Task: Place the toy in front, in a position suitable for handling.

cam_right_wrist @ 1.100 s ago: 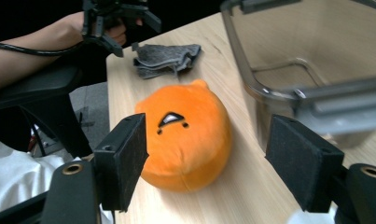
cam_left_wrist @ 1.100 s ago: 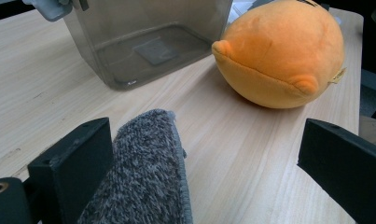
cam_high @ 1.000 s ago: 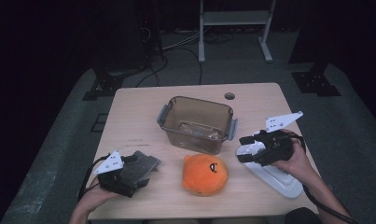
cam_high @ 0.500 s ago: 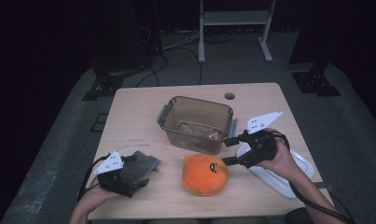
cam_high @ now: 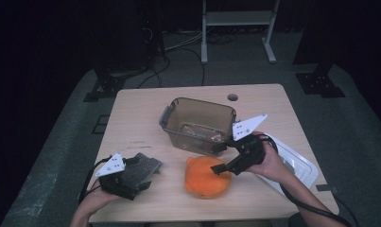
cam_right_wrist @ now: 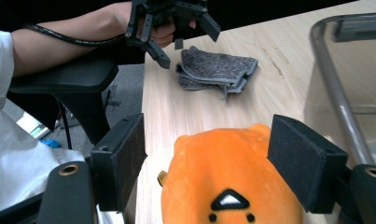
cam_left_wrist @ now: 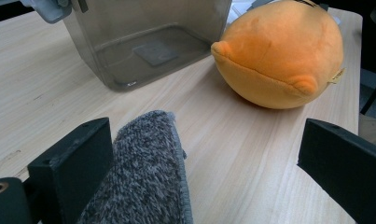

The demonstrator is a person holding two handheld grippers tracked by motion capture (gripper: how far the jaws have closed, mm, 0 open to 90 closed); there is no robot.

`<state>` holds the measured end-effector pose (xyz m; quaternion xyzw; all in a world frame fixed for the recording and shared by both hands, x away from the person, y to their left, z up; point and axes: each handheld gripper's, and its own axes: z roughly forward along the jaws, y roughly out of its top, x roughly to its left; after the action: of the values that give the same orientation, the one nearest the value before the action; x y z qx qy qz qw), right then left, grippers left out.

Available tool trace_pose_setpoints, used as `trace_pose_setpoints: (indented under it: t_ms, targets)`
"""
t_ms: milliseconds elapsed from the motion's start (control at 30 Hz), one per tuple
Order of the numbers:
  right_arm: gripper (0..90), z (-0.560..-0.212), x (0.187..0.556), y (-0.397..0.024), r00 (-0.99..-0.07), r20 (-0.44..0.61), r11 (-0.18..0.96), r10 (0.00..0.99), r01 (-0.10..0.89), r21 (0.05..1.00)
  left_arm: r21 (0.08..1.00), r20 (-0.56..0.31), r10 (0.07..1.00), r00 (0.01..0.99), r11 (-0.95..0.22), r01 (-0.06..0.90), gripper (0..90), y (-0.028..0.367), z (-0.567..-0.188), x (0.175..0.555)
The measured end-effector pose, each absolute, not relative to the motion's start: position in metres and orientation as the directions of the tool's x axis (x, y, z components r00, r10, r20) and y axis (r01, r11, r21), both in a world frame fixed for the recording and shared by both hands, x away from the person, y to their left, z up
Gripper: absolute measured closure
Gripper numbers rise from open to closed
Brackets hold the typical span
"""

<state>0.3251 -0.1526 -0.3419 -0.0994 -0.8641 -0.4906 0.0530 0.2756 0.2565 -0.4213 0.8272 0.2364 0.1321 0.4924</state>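
Note:
An orange plush toy (cam_high: 206,178) lies near the table's front edge. My right gripper (cam_high: 220,158) comes in from the right, jaws open and straddling the plush's upper right side without pressing on it. In the right gripper view the plush (cam_right_wrist: 227,186) sits low between the black jaws of the right gripper (cam_right_wrist: 206,137). My left gripper (cam_high: 137,176) rests at the front left, open, over a folded grey fuzzy cloth (cam_high: 144,165). In the left gripper view the cloth (cam_left_wrist: 143,177) lies against the left jaw, with the plush (cam_left_wrist: 279,51) beyond it.
A clear brownish plastic bin (cam_high: 197,124) with grey handles stands mid-table behind the plush. Its white lid (cam_high: 294,163) lies at the right edge under my right forearm. A round cable hole (cam_high: 232,97) marks the table's far side. A black chair arm (cam_right_wrist: 59,79) sits left of the table.
My right gripper has moved left from above the white lid to the plush, and its open jaws now flank it. The left gripper and cloth have stayed put.

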Motion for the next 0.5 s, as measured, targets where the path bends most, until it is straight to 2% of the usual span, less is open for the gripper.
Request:
trace_pose_setpoints:
  t_ms: [500]
  targets:
    - [26.5, -0.370, 0.330, -0.121, -0.977, 0.191, 0.589, 0.097, 0.211, 0.780, 0.873, -0.010, 0.533, 0.846, -0.407, 0.268, 2.6, 0.256, -0.421, 0.277]
